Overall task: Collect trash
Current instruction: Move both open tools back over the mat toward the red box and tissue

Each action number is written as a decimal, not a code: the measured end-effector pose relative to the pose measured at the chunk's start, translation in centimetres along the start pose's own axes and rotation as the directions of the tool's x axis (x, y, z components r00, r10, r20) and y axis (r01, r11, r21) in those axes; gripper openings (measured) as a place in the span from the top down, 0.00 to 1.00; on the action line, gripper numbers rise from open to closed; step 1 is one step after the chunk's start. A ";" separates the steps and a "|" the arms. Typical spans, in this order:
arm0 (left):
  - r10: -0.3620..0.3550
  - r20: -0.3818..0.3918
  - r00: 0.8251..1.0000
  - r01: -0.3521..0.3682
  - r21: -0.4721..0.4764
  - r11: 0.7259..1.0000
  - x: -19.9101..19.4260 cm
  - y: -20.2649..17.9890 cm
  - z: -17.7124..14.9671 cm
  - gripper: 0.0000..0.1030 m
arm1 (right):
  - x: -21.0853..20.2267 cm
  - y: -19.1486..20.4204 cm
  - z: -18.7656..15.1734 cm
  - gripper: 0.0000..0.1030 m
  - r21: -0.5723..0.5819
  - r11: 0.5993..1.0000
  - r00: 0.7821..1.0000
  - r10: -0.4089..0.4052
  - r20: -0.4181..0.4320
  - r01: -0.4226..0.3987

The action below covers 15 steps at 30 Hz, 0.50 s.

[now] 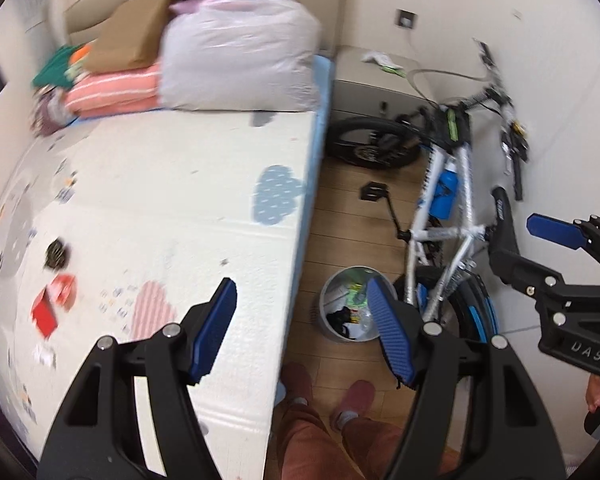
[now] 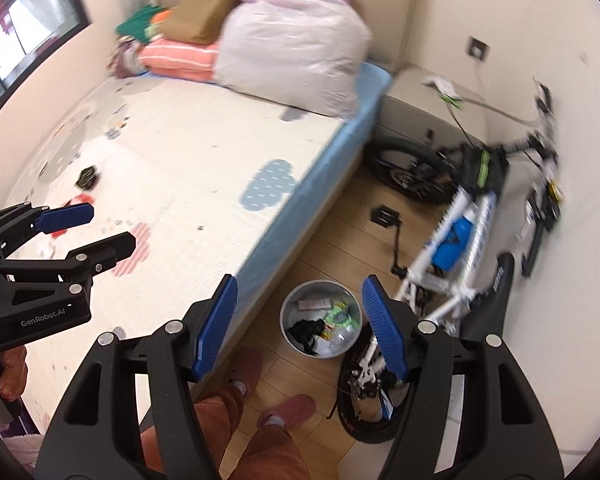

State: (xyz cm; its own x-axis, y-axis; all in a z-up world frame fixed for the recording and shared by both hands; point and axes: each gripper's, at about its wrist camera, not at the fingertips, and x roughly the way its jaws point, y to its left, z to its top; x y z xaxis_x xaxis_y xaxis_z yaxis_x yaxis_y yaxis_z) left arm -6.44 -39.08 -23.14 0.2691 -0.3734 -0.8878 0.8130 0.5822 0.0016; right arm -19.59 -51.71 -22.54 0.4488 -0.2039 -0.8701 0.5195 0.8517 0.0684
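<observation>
Both ribbed blue-padded hand-held grippers (image 1: 302, 330) (image 2: 300, 326) gape empty above round metal bin (image 2: 320, 320).

Motion blur smears the red wrapper (image 1: 54, 300), perhaps a torn packet.

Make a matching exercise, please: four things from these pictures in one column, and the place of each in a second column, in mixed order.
Things:
1. round grey trash bin
2. red torn paper box
3. blue water bottle
4. big pale plastic bag of bedding

Places:
A. on the white bicycle's frame
B. at the head of the bed
C. on the wooden floor beside the bed
D. on the bed, near the dark crumpled wrapper

Pairs: 1-C, 2-D, 3-A, 4-B
</observation>
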 end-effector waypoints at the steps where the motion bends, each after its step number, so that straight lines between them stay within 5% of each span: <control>1: 0.020 0.003 1.000 -0.020 -0.031 0.999 -0.6 1.3 -0.5 0.34 | 0.0 1.1 0.5 0.39 -0.029 0.999 1.000 0.014 0.003 -0.013; 7: 0.134 0.011 0.991 -0.128 -0.230 0.965 -4.2 8.7 -4.0 0.34 | 0.0 9.4 3.4 0.39 -0.217 0.969 0.993 0.121 0.001 -0.117; 15: 0.276 -0.022 0.961 -0.254 -0.467 0.847 -8.7 19.6 -9.3 0.34 | 0.6 22.8 6.0 0.39 -0.423 0.869 0.964 0.263 -0.047 -0.258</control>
State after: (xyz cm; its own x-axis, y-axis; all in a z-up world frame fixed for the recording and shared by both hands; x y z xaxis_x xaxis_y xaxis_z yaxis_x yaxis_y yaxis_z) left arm 2.30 -17.71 -19.69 0.4714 -0.1819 -0.8630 0.3792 0.9252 0.0122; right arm -3.10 -35.33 -18.55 0.5351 0.0502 -0.8433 0.0282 0.9966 0.0773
